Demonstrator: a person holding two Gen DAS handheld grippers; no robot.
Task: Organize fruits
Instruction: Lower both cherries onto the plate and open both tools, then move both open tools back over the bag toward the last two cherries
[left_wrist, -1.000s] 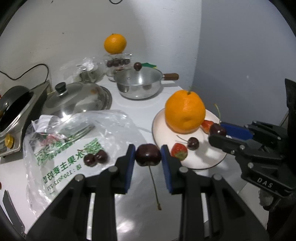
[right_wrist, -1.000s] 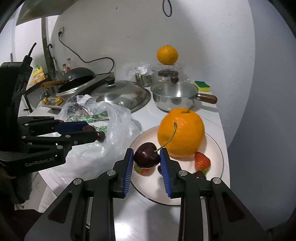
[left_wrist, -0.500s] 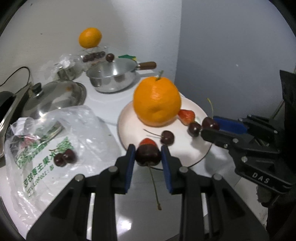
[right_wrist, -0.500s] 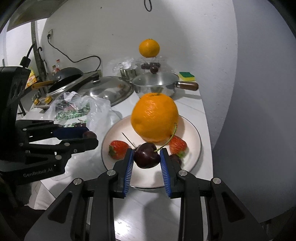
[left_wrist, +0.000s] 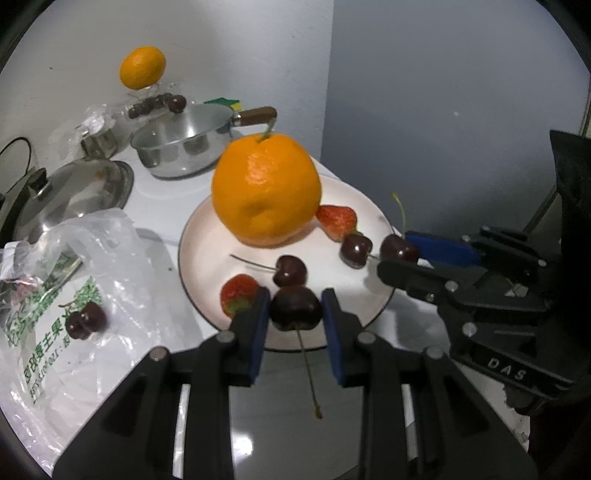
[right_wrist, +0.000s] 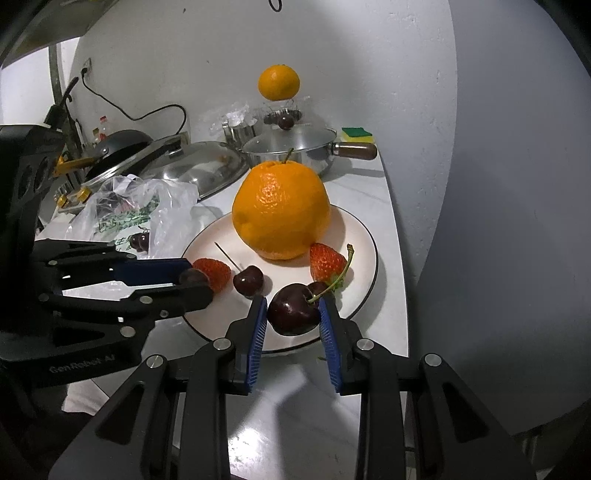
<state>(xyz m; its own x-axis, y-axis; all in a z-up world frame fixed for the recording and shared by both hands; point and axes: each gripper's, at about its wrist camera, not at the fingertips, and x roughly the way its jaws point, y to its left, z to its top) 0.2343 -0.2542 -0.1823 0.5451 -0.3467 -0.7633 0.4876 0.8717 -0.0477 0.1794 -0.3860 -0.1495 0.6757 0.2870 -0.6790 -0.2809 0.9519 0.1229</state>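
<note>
A white plate (left_wrist: 207, 236) (right_wrist: 364, 236) holds a big orange (left_wrist: 266, 188) (right_wrist: 281, 208), two strawberries (left_wrist: 337, 220) (left_wrist: 238, 295) and two loose cherries (left_wrist: 291, 270) (left_wrist: 355, 250). My left gripper (left_wrist: 295, 310) is shut on a dark cherry (left_wrist: 295, 308) over the plate's near rim, stem hanging down. My right gripper (right_wrist: 292, 314) is shut on another cherry (right_wrist: 293, 314) over the plate's front edge, stem up. Each gripper shows in the other's view, the right one (left_wrist: 400, 254) at the plate's right rim, the left one (right_wrist: 194, 278) by a strawberry.
A plastic bag (left_wrist: 74, 295) with two cherries (left_wrist: 85, 321) lies left of the plate. Behind stand a steel pot (left_wrist: 184, 144), a pan lid (left_wrist: 70, 192), a container of cherries with a small orange (left_wrist: 142, 66) on top, a sponge and a stove. The counter edge runs right of the plate.
Both grippers have moved in over the plate with their cherries, and the plate has come closer in both views. Both stay shut.
</note>
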